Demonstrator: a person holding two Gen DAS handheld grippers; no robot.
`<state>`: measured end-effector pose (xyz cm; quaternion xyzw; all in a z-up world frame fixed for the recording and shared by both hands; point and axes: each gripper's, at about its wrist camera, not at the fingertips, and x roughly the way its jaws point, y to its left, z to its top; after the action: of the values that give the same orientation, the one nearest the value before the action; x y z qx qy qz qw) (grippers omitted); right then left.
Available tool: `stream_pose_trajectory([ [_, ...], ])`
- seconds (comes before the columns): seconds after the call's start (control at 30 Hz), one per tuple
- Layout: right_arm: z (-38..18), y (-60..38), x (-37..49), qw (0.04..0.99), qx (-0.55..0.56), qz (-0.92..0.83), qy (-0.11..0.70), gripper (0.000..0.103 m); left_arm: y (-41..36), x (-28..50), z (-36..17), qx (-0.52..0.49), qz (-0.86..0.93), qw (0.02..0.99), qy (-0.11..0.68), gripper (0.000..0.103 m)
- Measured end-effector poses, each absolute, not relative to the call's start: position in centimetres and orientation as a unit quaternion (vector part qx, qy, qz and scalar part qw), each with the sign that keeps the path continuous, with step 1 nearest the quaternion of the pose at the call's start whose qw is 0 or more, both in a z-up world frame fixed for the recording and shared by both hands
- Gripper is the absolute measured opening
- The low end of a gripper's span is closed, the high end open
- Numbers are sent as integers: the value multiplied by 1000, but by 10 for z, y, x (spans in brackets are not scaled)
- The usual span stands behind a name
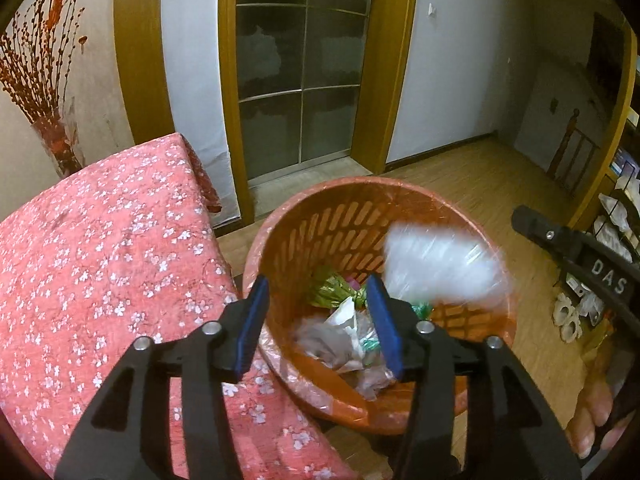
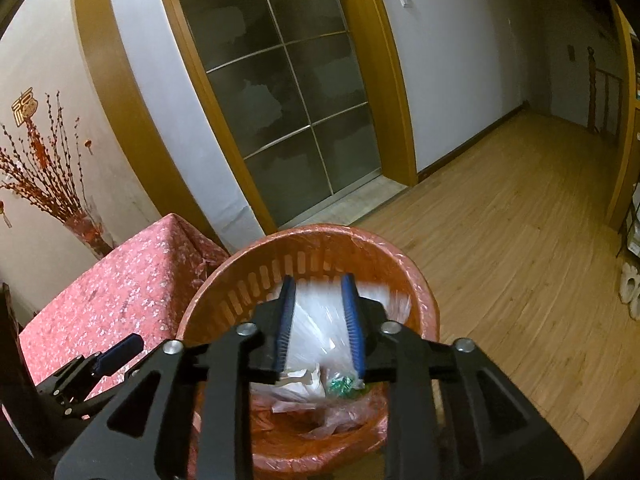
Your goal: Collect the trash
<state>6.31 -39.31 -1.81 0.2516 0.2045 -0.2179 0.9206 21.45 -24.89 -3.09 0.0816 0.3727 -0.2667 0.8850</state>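
The basket [image 1: 360, 216] stands on the floor [image 1: 480, 184] just right of the table [image 1: 100, 260], near the lower middle of both frames. Inside it, at the bottom, lies a heap of wrappers [image 1: 344, 332]. A clear plastic bag [image 1: 440, 264] sits above the heap, toward the basket's right wall in the left wrist view. Behind the basket, in the upper middle, is the glass door [image 1: 300, 80]. A vase of branches [image 1: 52, 120] stands at the far left, behind the table. Shelves [image 1: 616, 220] run along the right edge
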Motion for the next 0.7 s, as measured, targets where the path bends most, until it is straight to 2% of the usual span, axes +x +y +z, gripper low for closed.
stream_pose_trajectory([
  [0.03, -18, -393, 62, 921, 250, -219, 205, 31, -246, 214, -32, 83, -264, 886, 373, 53],
  [0.1, -16, -390, 57, 922, 244, -221, 203, 45, -242, 214, -32, 81, -260, 886, 375, 53],
  [0.13, -15, -388, 54, 924, 240, -219, 199, 55, -236, 213, -32, 79, -257, 887, 376, 54],
  [0.17, -13, -384, 48, 929, 234, -216, 191, 64, -232, 211, -30, 77, -255, 888, 375, 57],
  [0.33, 1, -360, 20, 949, 209, -191, 140, 85, -195, 186, -11, 68, -244, 904, 344, 75],
  [0.37, 4, -356, 14, 951, 208, -185, 132, 89, -184, 177, -5, 68, -238, 911, 331, 81],
  [0.5, 13, -328, -12, 957, 208, -165, 120, 97, -145, 142, 11, 63, -216, 929, 295, 97],
  [0.7, 20, -271, -46, 967, 128, -196, 103, 100, -83, 85, 26, 47, -151, 954, 254, 99],
])
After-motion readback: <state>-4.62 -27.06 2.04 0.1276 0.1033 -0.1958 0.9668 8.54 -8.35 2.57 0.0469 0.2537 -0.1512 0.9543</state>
